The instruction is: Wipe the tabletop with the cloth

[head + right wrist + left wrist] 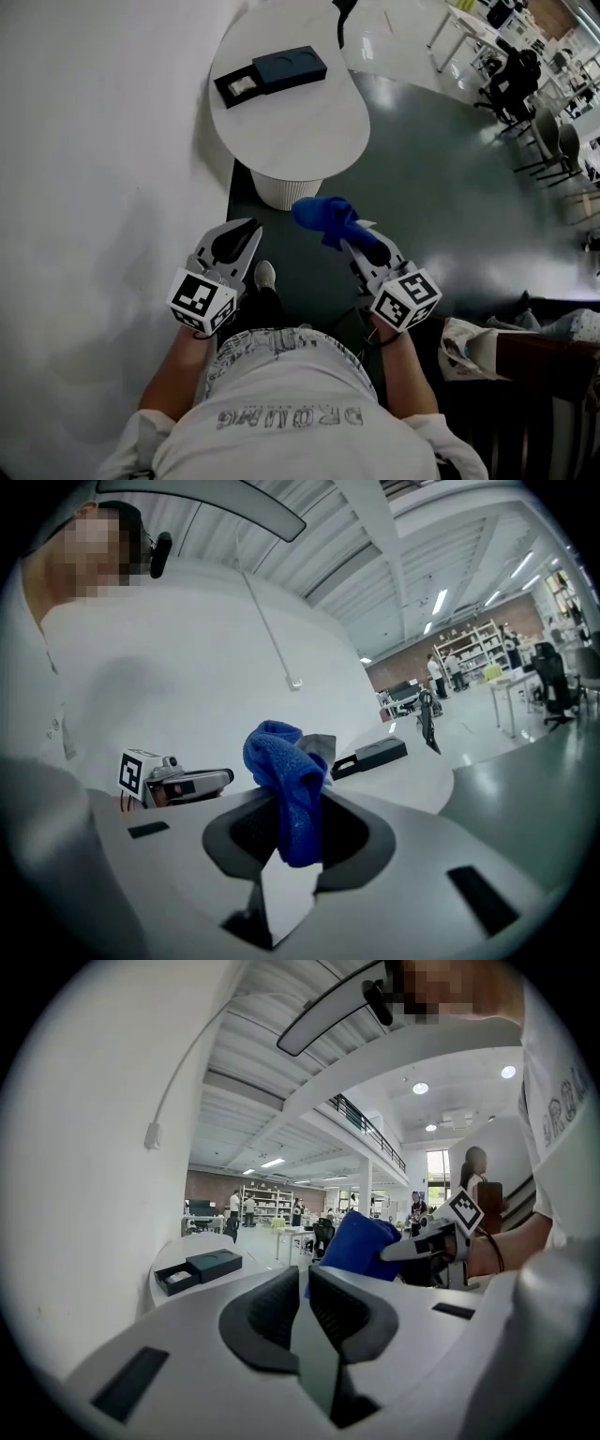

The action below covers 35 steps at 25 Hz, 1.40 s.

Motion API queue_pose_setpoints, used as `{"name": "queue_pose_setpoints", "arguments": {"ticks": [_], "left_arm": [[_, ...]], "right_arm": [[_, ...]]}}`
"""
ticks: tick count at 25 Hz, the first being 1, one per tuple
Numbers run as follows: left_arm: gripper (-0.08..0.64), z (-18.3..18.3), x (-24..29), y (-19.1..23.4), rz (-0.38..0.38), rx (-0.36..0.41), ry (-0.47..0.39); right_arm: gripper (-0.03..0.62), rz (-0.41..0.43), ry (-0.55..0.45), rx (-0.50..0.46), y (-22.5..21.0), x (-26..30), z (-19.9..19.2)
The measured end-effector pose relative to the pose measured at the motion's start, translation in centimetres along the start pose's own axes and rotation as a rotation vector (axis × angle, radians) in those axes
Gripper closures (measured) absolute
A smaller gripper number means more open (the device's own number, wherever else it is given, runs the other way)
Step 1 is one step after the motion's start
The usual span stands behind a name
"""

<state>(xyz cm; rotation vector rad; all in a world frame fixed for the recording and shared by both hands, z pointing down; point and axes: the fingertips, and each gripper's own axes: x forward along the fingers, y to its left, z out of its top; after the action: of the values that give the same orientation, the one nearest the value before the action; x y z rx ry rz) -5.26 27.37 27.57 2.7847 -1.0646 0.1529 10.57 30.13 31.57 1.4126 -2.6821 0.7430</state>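
Blue cloth [325, 218] sits bunched in the right gripper [354, 240], whose jaws are clamped on it, held in the air over the dark floor [441, 178] just short of the round white surface [309, 131]. The left gripper [242, 234] is alongside, its jaws almost together with nothing between them. On the surface lies a dark box [291, 66], its tray [223, 92] slid partly out with a small pale item [242, 85] inside.

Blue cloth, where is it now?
The blue cloth sits mid head view, pinched in the tongs of the right gripper, above the floor short of the white table.
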Motion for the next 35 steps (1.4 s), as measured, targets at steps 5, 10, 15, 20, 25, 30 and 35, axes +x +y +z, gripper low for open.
{"name": "queue_pose_setpoints", "arguments": {"ticks": [5,10,15,20,25,30,35], "left_arm": [[0.509,0.8,1.7,4.8,-0.014,-0.010,0.005],[0.509,0.1,5.1,11.8,-0.038,-0.035,0.011],[0.509,0.6,6.9,16.0,-0.048,-0.044,0.007],[0.509,1.9,6.3,16.2,-0.038,-0.044,0.002],[0.511,2.8,6.0,16.4,-0.030,-0.039,0.006],[0.509,2.9,5.7,16.6,-0.026,-0.033,0.012],[0.509,1.8,8.9,20.0,-0.021,-0.045,0.030]], "right_arm": [[0.506,-0.018,0.005,0.006,-0.5,4.4,1.5],[0.506,-0.048,0.020,0.010,-2.3,11.0,2.7],[0.506,-0.069,0.036,0.008,-2.8,15.0,4.0],[0.506,-0.068,0.024,0.009,-1.8,14.8,5.1],[0.506,-0.070,0.024,0.013,-1.4,14.8,5.9],[0.506,-0.067,0.012,0.023,-1.5,14.9,5.8],[0.506,-0.068,0.016,0.032,-4.8,18.5,6.5]]}}
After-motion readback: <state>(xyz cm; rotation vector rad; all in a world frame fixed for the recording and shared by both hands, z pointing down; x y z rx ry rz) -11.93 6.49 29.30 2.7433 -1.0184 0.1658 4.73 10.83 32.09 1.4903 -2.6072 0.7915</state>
